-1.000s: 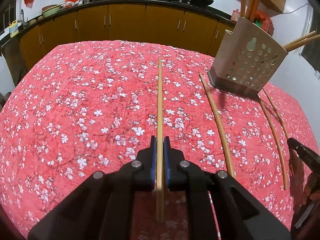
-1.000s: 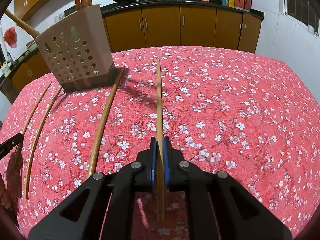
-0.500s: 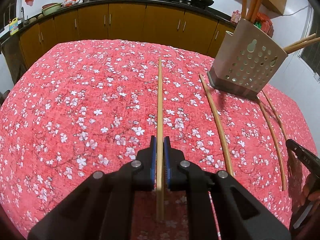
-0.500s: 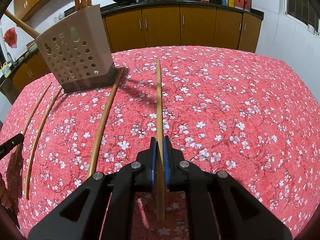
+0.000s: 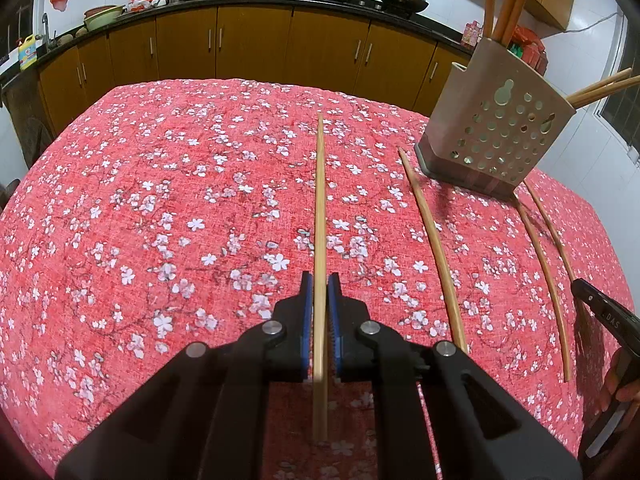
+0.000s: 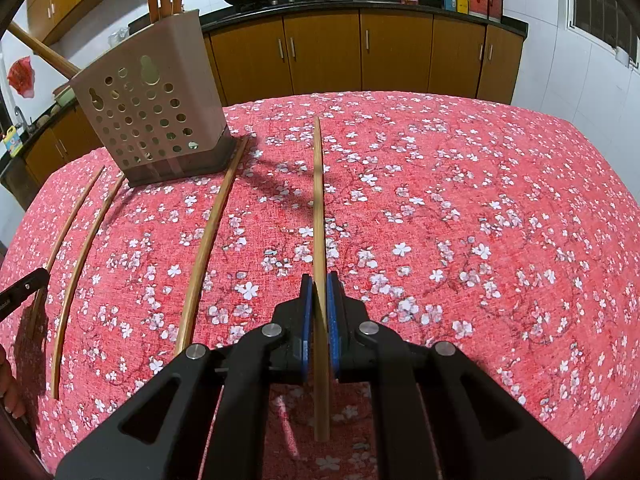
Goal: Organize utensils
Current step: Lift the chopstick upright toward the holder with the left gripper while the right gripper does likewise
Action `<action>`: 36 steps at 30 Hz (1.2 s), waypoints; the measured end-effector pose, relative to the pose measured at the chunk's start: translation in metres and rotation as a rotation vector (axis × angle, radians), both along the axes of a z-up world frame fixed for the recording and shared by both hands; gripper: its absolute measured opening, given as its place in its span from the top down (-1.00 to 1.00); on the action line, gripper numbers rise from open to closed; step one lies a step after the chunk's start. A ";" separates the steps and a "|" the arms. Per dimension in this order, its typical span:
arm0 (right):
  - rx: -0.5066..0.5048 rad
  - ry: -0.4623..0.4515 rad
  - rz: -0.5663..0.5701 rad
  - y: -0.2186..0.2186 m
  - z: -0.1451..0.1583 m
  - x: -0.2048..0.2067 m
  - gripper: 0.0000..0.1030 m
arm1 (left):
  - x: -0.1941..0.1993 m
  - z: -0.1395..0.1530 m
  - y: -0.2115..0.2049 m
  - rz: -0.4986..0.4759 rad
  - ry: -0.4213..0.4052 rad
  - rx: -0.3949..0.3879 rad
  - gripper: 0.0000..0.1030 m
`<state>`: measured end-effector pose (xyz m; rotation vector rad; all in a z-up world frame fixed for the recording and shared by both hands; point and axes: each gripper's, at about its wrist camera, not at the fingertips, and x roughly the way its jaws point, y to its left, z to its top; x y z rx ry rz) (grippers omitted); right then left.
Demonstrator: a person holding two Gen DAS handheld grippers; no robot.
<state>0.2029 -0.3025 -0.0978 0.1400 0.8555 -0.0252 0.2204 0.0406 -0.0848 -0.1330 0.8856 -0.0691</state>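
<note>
My left gripper [image 5: 319,280] is shut on a wooden chopstick [image 5: 319,200] that runs straight ahead over the red flowered tablecloth [image 5: 160,220]. My right gripper [image 6: 318,280] is likewise shut on another chopstick [image 6: 317,200]. The perforated beige utensil holder [image 5: 496,140] stands at the far right in the left wrist view and at the far left [image 6: 152,120] in the right wrist view, with several chopsticks upright in it. Three loose chopsticks lie on the cloth between the two grippers: one nearer [image 5: 432,248] [image 6: 204,248], two further off [image 5: 544,280] [image 6: 76,272].
Brown kitchen cabinets [image 5: 256,48] with a dark counter, woks and bottles line the back wall. The other gripper's tip shows at each view's edge [image 5: 600,308] [image 6: 20,288], with a hand's fingers [image 5: 624,384] below it. A window [image 6: 600,4] is at the right.
</note>
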 end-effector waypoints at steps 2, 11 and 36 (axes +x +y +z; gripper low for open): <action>0.000 0.000 -0.002 0.000 0.000 -0.001 0.83 | -0.001 0.001 -0.002 -0.003 0.001 0.023 0.80; 0.016 -0.002 -0.005 -0.002 0.000 -0.008 0.85 | -0.009 0.001 -0.014 -0.019 0.003 0.090 0.84; 0.034 -0.395 -0.046 -0.018 0.126 -0.056 0.86 | -0.031 0.142 -0.007 -0.034 -0.343 0.013 0.85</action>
